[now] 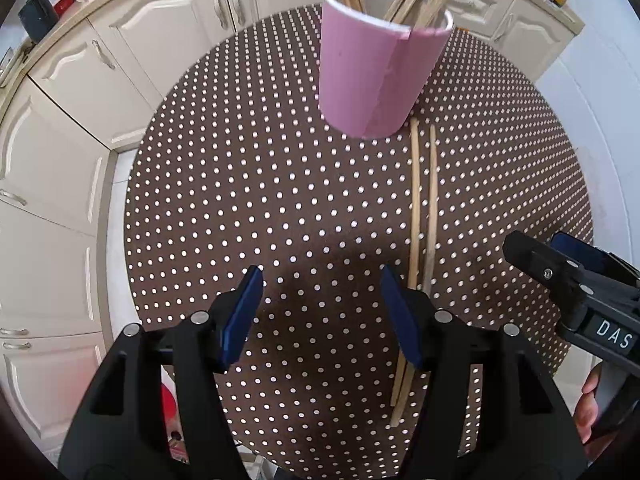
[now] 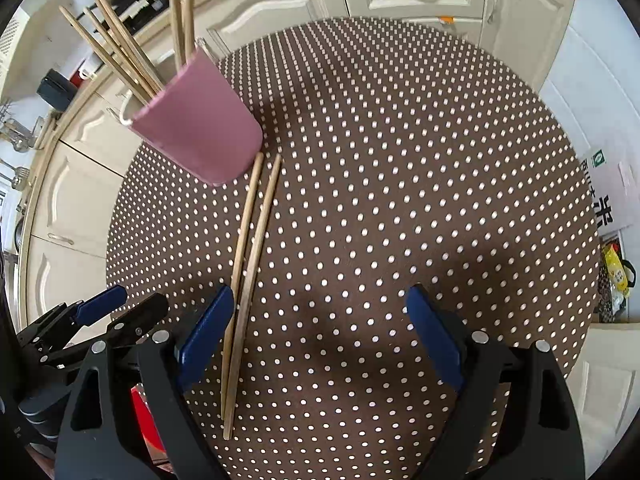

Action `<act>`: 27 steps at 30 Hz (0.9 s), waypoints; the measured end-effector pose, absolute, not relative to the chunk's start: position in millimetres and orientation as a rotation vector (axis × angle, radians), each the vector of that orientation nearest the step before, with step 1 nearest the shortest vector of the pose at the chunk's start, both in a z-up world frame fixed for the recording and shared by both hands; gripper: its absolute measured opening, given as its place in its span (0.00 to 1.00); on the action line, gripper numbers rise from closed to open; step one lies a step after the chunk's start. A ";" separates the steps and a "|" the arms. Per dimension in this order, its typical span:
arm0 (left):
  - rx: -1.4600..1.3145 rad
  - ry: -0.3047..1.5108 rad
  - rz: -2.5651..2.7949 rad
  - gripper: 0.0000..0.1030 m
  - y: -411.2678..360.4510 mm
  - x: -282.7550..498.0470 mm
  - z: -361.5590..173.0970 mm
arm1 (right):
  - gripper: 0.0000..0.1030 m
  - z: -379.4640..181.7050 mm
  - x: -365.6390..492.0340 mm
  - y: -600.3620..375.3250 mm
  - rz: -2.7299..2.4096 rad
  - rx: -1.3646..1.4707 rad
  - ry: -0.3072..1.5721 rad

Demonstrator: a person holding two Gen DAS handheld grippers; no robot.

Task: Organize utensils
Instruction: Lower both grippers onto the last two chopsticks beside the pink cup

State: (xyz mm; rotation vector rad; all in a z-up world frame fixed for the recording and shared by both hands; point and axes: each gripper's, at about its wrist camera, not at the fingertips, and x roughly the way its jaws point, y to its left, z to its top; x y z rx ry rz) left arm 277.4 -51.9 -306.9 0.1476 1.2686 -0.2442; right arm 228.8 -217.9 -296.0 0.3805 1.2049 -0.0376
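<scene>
Left wrist view: left tongs (image 1: 322, 312) spread apart over the dotted brown counter (image 1: 240, 200), nothing between the blue pads (image 1: 400, 320), only bare cloth. Pair of chopsticks (image 1: 416, 216) lying flat on the counter, running from 12 toward 6 o'clock, passing just outside and under the right-hand pad, not clamped. Pink cup (image 1: 372, 68) standing at 12 o'clock, more chopsticks upright in it, base close to the far tips of the loose pair. Right tongs (image 1: 560, 264) entering at 3 o'clock, beside the loose pair, clear of it. Right wrist view: right tongs (image 2: 320, 336) gaping wide, nothing gripped. Same chopsticks (image 2: 248, 280) lying side by side, slanting from the pink cup (image 2: 200, 128) at 10 o'clock down toward 6, just inside the left-hand pad (image 2: 204, 332), whether touching it not clear. Left tongs (image 2: 120, 312) visible at 8 o'clock, close beside.
</scene>
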 end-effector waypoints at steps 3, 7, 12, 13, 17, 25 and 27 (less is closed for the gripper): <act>0.144 1.295 -0.253 0.59 -52.3 280.0 -317.0 | 0.82 -303.5 229.3 -211.9 -0.036 0.365 1.226; 0.133 1.328 -0.260 0.59 -53.8 284.7 -329.7 | 0.82 -315.0 235.8 -202.4 -0.031 0.347 1.261; 0.110 1.353 -0.265 0.60 -51.1 293.4 -341.4 | 0.82 -325.9 242.9 -195.5 -0.032 0.335 1.287; 0.108 1.357 -0.265 0.61 -50.3 295.0 -343.7 | 0.82 -327.2 244.8 -193.8 -0.031 0.333 1.290; 0.121 1.360 -0.268 0.61 -48.7 302.9 -350.9 | 0.82 -335.5 256.5 -183.2 -0.031 0.315 1.305; 0.168 1.354 -0.292 0.66 -59.2 324.5 -354.7 | 0.83 -338.2 287.9 -165.8 -0.033 0.243 1.297; 0.184 1.351 -0.291 0.66 -64.2 330.2 -355.5 | 0.83 -340.1 294.2 -160.3 -0.041 0.219 1.300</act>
